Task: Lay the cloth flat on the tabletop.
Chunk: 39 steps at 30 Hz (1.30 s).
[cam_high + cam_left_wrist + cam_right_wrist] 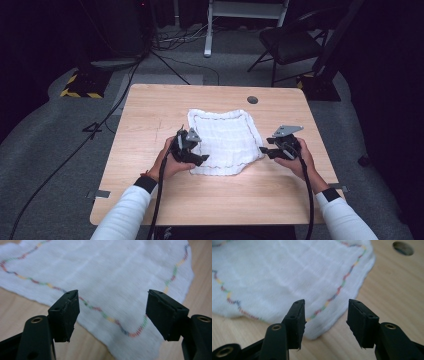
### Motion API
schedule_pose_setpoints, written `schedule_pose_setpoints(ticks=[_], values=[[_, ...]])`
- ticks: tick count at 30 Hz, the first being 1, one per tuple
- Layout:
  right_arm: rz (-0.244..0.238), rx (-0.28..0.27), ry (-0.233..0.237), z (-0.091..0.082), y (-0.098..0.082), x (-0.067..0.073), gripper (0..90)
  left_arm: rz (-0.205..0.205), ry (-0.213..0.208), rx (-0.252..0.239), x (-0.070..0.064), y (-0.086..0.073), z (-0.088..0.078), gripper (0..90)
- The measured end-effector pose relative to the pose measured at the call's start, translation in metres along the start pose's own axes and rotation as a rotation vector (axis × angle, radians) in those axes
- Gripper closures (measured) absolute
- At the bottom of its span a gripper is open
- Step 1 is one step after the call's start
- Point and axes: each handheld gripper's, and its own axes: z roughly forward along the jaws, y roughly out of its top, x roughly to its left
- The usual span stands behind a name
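Cloth (225, 141), white with a wavy multicoloured stitch line near its hem, lay flat and slightly rumpled at the middle of the wooden table (150, 115). A round hole (252, 100) in the tabletop sat toward one o'clock from it. The left gripper (199, 161) hovered at the cloth's seven o'clock corner, its jaws spread wide over the stitched edge and holding nothing; in the left gripper view the cloth (112, 277) showed between the pads (67, 315). The right gripper (264, 151) sat at the cloth's four o'clock corner, jaws parted less widely, also gripping nothing, with the hem (322, 332) just before them in the right gripper view.
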Motion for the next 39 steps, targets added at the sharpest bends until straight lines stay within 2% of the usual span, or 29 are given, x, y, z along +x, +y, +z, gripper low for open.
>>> schedule_pose_setpoints(ticks=[2, 3, 6, 7, 8, 10, 12, 13, 14, 17, 19, 22, 23, 25, 26, 28, 29, 30, 31, 32, 33, 34, 35, 36, 37, 38, 39], values=[[0.010, 0.018, 0.007, 0.006, -0.004, 0.002, 48.7, 0.007, -0.008, 0.025, -0.005, -0.008, 0.003, 27.4], [-0.007, 0.040, -0.024, 0.013, -0.004, 0.003, 48.4, 0.020, 0.014, 0.052, -0.005, -0.013, 0.009, 27.4], [0.008, 0.044, -0.028, 0.018, -0.005, 0.002, 49.2, 0.000, 0.020, 0.067, 0.000, -0.016, 0.014, 27.3], [0.012, 0.060, -0.059, 0.023, -0.006, 0.000, 49.1, -0.008, 0.031, 0.075, 0.003, -0.018, 0.016, 25.3], [0.015, 0.071, -0.069, 0.026, -0.007, -0.001, 49.0, -0.023, 0.023, 0.067, 0.008, -0.019, 0.017, 24.1], [0.023, 0.078, -0.080, 0.027, -0.008, -0.002, 48.3, -0.027, 0.028, 0.062, 0.009, -0.020, 0.017, 24.2], [0.057, 0.074, -0.080, 0.030, -0.010, -0.007, 46.3, -0.016, 0.044, 0.060, 0.011, -0.020, 0.017, 24.1], [0.083, 0.072, -0.102, 0.032, -0.008, -0.012, 46.3, 0.004, 0.068, 0.053, 0.014, -0.020, 0.016, 23.9], [0.083, 0.072, -0.102, 0.032, -0.008, -0.012, 46.3, 0.004, 0.068, 0.053, 0.014, -0.020, 0.016, 23.8], [0.083, 0.075, -0.152, 0.039, -0.002, -0.015, 46.0, -0.011, 0.092, 0.040, 0.020, -0.021, 0.017, 22.8], [0.074, 0.082, -0.169, 0.044, 0.003, -0.016, 45.9, -0.026, 0.095, 0.057, 0.024, -0.019, 0.017, 22.1], [0.082, 0.074, -0.169, 0.044, 0.003, -0.016, 45.7, -0.035, 0.099, 0.053, 0.027, -0.021, 0.016, 22.1], [0.082, 0.074, -0.169, 0.044, 0.003, -0.016, 45.7, -0.054, 0.085, 0.047, 0.030, -0.024, 0.015, 22.1], [0.107, 0.059, -0.134, 0.039, 0.001, -0.018, 45.5, -0.089, 0.059, 0.036, 0.034, -0.029, 0.013, 22.0], [0.118, 0.013, -0.069, 0.030, -0.002, -0.018, 46.4, -0.099, 0.057, 0.038, 0.036, -0.033, 0.010, 21.6], [0.105, -0.002, -0.054, 0.025, -0.004, -0.017, 47.3, -0.091, 0.062, 0.044, 0.037, -0.034, 0.008, 21.3], [0.064, -0.015, -0.008, 0.019, -0.007, -0.012, 47.6, -0.093, 0.063, 0.042, 0.036, -0.037, 0.005, 21.3], [0.064, -0.015, -0.008, 0.019, -0.007, -0.012, 47.6, -0.093, 0.063, 0.042, 0.036, -0.037, 0.005, 21.3], [0.039, -0.027, 0.038, 0.016, -0.007, -0.006, 48.1, -0.081, 0.049, 0.043, 0.034, -0.038, 0.003, 21.0], [0.039, -0.027, 0.038, 0.016, -0.007, -0.006, 48.1, -0.081, 0.049, 0.043, 0.034, -0.038, 0.003, 20.5], [0.023, -0.035, 0.051, 0.015, -0.007, -0.003, 48.3, -0.073, 0.031, 0.036, 0.031, -0.039, 0.002, 20.5], [-0.021, -0.037, 0.072, 0.017, -0.004, 0.004, 48.3, -0.073, -0.021, 0.026, 0.026, -0.038, -0.001, 15.4], [-0.021, -0.037, 0.072, 0.017, -0.004, 0.004, 48.3, -0.073, -0.021, 0.026, 0.026, -0.038, -0.001, 16.7], [-0.049, -0.034, 0.087, 0.022, -0.001, 0.010, 49.9, -0.071, -0.048, 0.011, 0.022, -0.037, -0.003, 16.2], [-0.060, -0.033, 0.096, 0.024, 0.000, 0.012, 50.4, -0.046, -0.046, -0.008, 0.014, -0.036, -0.005, 15.6], [-0.068, -0.029, 0.097, 0.026, 0.000, 0.013, 50.5, -0.046, -0.046, -0.008, 0.014, -0.036, -0.005, 16.0], [-0.068, -0.029, 0.097, 0.026, 0.000, 0.013, 50.5, -0.020, -0.061, -0.014, 0.008, -0.036, -0.006, 16.0]])
